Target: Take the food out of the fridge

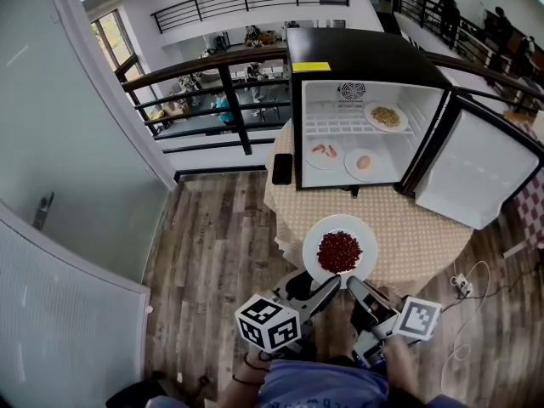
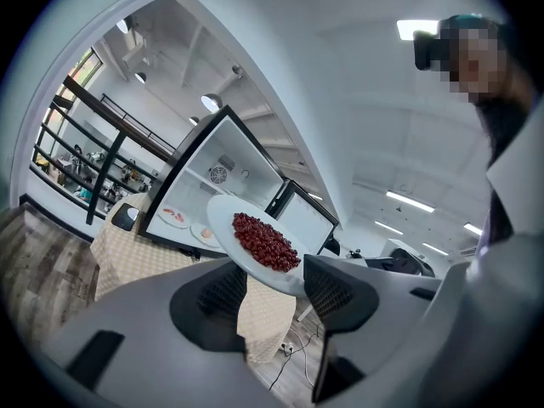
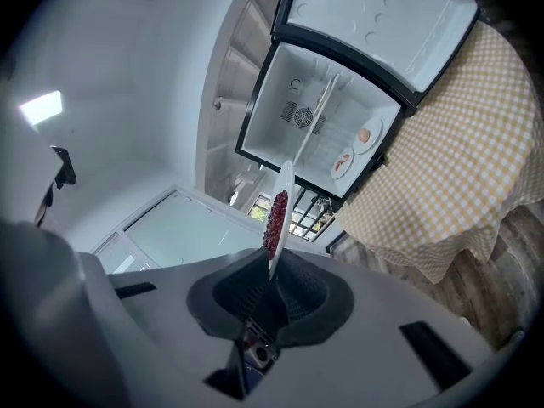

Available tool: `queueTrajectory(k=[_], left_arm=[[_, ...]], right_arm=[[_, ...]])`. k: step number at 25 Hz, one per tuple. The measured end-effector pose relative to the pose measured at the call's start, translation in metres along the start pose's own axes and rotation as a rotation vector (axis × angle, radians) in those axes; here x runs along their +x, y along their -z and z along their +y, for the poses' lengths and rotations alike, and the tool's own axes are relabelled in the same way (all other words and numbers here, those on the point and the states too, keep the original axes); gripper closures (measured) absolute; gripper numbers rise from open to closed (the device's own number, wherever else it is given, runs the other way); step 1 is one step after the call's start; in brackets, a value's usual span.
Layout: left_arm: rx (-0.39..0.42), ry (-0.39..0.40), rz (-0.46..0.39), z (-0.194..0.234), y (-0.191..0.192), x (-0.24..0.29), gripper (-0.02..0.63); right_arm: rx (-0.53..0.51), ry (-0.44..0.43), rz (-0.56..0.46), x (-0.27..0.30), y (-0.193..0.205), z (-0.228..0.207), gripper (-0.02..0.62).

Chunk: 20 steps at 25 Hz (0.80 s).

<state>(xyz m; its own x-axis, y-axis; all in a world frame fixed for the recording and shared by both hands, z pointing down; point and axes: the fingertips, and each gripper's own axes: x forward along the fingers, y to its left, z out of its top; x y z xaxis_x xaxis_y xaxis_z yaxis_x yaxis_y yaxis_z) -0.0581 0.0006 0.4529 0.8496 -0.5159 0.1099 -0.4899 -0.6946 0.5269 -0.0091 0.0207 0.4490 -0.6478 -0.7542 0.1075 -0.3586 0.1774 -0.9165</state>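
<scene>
Plate of red food (image 1: 320, 231) pinched at its rim by right gripper (image 1: 355, 284) jaws; left gripper (image 1: 330, 287) jaws apart beside it; open fridge (image 1: 365, 53), phone (image 1: 282, 168) beyond.

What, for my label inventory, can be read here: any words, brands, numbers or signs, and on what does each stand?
Nothing here is legible.
Yellow label on the fridge top front edge: print too small to read.
Sticker below the fan on its back wall: too blurred to read.
Marker cubes: black-and-white square patterns only, no words.
</scene>
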Motion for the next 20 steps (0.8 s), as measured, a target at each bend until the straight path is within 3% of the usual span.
queueTrajectory(k=[20], left_arm=[[0.013,0.014,0.015,-0.045,0.019,0.009,0.388]], right_arm=[[-0.045,-0.024,-0.028,-0.049,-0.001,0.005,0.551]])
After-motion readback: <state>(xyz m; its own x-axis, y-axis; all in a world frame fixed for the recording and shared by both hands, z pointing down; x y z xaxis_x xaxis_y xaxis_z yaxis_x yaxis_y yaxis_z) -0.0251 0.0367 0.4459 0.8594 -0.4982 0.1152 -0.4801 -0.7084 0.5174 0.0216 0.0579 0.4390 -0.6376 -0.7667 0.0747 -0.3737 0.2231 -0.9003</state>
